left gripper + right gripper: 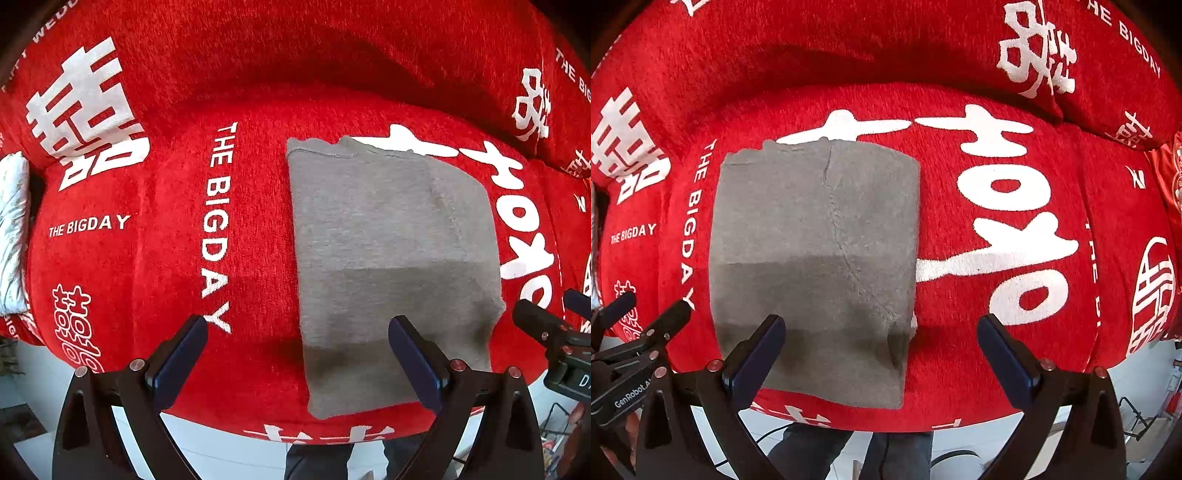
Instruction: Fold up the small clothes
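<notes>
On the red sofa cushion [177, 258], printed with white characters and "THE BIGDAY", lies a folded grey garment [816, 258]. Left tongs [297, 354] and right tongs [881, 350] hover wide open, empty, over pale floor [221, 450].

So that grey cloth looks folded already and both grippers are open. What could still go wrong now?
Two things, I'd guess. The grey cloth hangs a little over the front edge of the red sofa cushion, so a nudge might slide it off. Also, the left gripper and right gripper are open right above its near edge; a finger could catch the top layer and pull the fold open.
</notes>
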`<state>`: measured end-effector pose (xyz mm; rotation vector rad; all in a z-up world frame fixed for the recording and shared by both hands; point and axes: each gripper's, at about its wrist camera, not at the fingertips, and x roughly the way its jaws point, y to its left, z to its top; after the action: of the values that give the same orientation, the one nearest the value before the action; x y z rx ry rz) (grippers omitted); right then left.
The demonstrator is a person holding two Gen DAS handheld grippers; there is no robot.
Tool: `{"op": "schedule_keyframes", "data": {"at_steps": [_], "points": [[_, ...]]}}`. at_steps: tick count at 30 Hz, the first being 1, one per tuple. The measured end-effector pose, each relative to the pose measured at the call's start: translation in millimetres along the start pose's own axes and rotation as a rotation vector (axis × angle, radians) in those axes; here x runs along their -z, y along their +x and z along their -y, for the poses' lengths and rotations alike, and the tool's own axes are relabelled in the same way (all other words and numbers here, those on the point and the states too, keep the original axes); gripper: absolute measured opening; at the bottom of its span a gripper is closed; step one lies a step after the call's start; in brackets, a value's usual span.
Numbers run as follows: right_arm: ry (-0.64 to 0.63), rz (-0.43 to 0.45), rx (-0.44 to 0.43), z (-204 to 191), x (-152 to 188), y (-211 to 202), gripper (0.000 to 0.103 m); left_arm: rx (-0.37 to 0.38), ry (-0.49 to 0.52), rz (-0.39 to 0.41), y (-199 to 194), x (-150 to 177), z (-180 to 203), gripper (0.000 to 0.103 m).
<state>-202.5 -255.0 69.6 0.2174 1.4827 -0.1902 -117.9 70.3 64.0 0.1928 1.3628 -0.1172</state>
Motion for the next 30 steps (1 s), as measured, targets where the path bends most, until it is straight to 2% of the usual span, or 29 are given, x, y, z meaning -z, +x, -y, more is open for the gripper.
{"op": "schedule_keyframes", "data": {"at_steps": [3, 30], "points": [[0.000, -0.003, 0.000, -0.2, 0.9, 0.7, 0.103, -0.028, -0.001, -0.001, 0.6, -0.1, -0.2, 0.099], [-0.019, -0.010, 0.023, -6.5, 3.0, 3.5, 0.103, -0.023, -0.006, -0.018, 2.6, 6.6, -1.8, 0.099]]}}
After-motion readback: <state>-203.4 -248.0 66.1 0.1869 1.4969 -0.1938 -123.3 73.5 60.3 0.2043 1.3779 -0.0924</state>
